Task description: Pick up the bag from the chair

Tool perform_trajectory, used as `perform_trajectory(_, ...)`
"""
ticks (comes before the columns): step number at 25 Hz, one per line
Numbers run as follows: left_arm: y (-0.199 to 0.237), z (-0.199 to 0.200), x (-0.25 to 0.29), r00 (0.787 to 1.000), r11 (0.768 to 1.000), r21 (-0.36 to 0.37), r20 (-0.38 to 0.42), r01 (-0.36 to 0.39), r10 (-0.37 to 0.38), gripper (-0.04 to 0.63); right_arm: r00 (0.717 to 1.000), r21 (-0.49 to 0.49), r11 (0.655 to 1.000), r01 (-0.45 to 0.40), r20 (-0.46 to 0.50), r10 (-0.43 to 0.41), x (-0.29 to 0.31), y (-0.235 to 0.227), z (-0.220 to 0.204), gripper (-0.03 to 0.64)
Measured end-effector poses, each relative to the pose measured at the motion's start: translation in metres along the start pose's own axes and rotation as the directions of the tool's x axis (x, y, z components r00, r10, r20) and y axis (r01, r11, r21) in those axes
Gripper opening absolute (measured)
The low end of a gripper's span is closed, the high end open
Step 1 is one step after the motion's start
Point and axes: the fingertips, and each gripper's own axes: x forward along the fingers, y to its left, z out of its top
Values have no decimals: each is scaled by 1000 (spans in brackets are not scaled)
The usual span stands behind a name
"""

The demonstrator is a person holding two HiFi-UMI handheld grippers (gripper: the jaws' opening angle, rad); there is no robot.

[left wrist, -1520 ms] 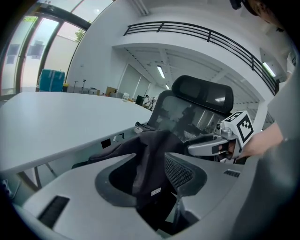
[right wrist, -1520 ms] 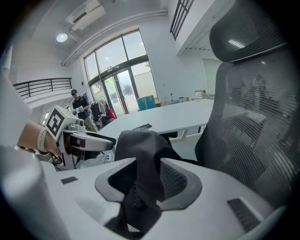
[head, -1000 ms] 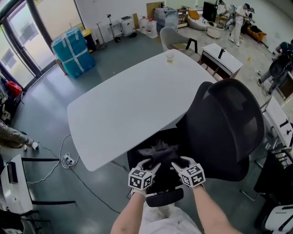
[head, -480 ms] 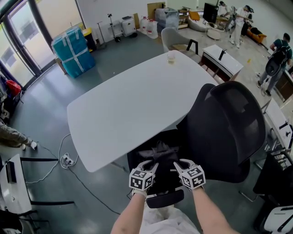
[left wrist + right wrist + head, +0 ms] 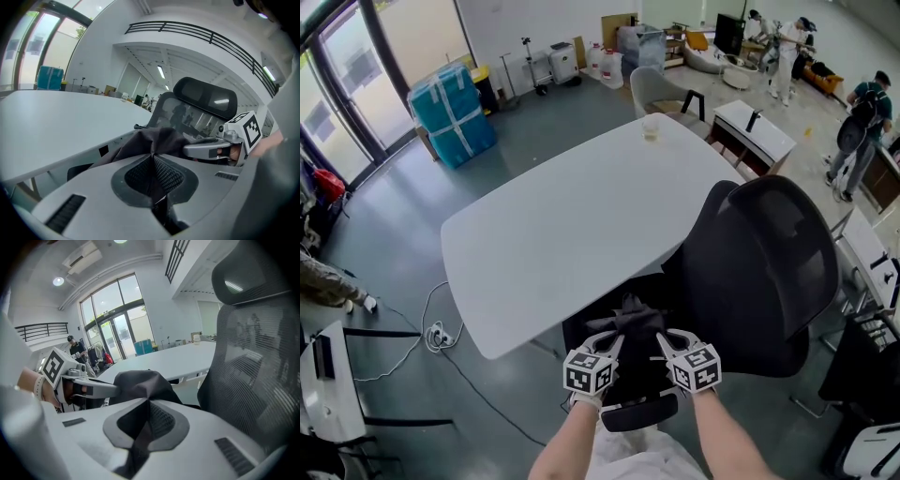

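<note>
The black bag (image 5: 630,314) sits on the seat of the black chair (image 5: 769,262), its cloth bunched up into a peak between the two grippers. The left gripper (image 5: 610,340) has its fingers pinched together on a fold of the cloth. The right gripper (image 5: 665,337) has its fingers clamped on another fold just beside it. The chair is tucked close against the white desk (image 5: 562,225), where a cup (image 5: 651,128) stands near the far end
</note>
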Motion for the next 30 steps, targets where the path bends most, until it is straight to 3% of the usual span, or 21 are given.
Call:
perform_trajectory(8,-12,30,-18,997,1000,4,77,0,-1,26,998,22,1000,1,70,-2,-20,11,26,21)
perform_trajectory(14,-30,71,-38,988,999,49,154,7,-14,25,985,23,1000,-1,171,-3,-48,19,62,20)
perform_trajectory(30,-87,194,-102,912,986,166,406,-18,-52,25,907,-121,992,42,421,13,-129,41,192,20)
